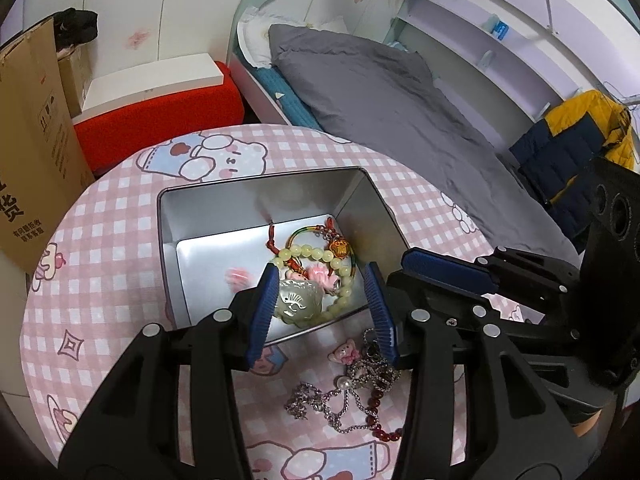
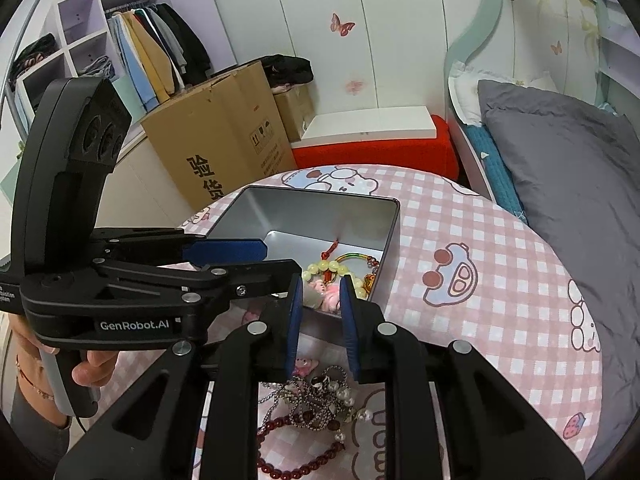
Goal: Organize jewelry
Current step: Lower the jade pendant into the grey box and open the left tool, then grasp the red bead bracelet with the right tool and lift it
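Observation:
An open silver tin point(image 1: 200, 220) point(image 2: 256, 208) stands on the round pink checked table point(image 1: 100, 264) point(image 2: 500, 280). Inside it lie a pale green bead bracelet point(image 1: 316, 254) point(image 2: 320, 267), a pale jade pendant point(image 1: 298, 300), pink charms point(image 1: 324, 274) and a red-gold charm point(image 1: 339, 249). On the table in front of the tin lies a tangle of silver chains point(image 1: 344, 396) point(image 2: 308, 396), a dark red bead bracelet point(image 1: 376, 420) point(image 2: 292, 472) and a pink bear charm point(image 1: 346, 352). My left gripper point(image 1: 324, 292) is open over the tin's near edge, empty. My right gripper point(image 2: 320, 292) is open, empty, above the tangle.
A cardboard box point(image 2: 216, 144) and a red stool with a white board point(image 1: 160, 108) stand behind the table. A bed with a grey duvet point(image 1: 380, 100) is to the right. The other gripper's body point(image 2: 120, 280) is on the left of the right wrist view.

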`<action>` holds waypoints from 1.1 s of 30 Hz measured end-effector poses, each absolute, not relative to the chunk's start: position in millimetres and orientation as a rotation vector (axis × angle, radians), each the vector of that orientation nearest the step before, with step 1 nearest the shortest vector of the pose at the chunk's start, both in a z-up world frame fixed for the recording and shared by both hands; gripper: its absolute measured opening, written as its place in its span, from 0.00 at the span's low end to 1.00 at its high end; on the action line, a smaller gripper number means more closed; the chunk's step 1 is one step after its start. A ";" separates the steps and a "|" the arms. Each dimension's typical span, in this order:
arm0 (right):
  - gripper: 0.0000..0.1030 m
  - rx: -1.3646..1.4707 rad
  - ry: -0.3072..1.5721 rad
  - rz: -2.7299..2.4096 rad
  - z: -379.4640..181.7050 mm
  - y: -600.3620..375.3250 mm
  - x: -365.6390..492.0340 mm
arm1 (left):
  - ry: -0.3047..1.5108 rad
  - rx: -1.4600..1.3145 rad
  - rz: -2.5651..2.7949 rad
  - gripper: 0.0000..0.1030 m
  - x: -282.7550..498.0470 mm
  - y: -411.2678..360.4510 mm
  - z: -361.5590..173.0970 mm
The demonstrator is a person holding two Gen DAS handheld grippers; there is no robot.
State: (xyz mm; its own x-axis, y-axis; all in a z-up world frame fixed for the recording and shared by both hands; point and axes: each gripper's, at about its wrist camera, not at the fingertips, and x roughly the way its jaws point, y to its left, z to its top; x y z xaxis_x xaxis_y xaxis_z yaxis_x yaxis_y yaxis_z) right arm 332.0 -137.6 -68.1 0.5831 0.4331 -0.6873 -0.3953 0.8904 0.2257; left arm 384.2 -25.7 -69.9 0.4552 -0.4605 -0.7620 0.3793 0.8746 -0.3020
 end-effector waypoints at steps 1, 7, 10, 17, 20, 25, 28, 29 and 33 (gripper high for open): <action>0.17 0.048 0.811 0.484 -66.4 -137.9 329.7 | 0.964 -0.091 -0.516 0.45 382.8 -24.9 -68.3; 0.18 0.041 0.787 0.494 -55.4 -141.1 311.9 | 0.927 -0.072 -0.508 0.45 362.5 -19.3 -56.3; 0.19 0.022 0.781 0.498 -52.3 -142.5 295.0 | 0.891 -0.046 -0.494 0.45 342.7 -14.6 -49.0; 0.21 -0.041 0.831 0.519 -72.9 -134.5 255.3 | 0.843 -0.005 -0.448 0.45 300.6 -0.3 -51.2; 0.23 -0.094 0.871 0.533 -91.6 -122.1 240.0 | 0.849 -0.010 -0.437 0.45 284.0 7.8 -58.6; 0.23 -0.189 0.919 0.511 -120.8 -102.1 228.0 | 0.868 -0.017 -0.428 0.46 262.0 17.2 -70.0; 0.23 -0.262 0.913 0.493 -129.0 -93.4 225.8 | 0.876 -0.021 -0.429 0.47 255.4 18.3 -73.4; 0.22 -0.280 0.910 0.492 -129.5 -91.6 224.8 | 0.876 -0.021 -0.430 0.47 253.4 17.7 -74.2; 0.06 -0.341 0.922 0.470 -128.1 -89.1 222.8 | 0.879 -0.010 -0.446 0.47 246.4 12.0 -78.7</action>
State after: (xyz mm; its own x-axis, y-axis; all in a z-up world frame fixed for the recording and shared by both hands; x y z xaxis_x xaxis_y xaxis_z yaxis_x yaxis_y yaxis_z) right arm 222.8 -89.1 -128.1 0.5149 0.2402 -0.8229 -0.5250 0.8472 -0.0812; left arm 246.4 12.0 -78.7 0.5527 -0.3810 -0.7412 0.3730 0.9084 -0.1889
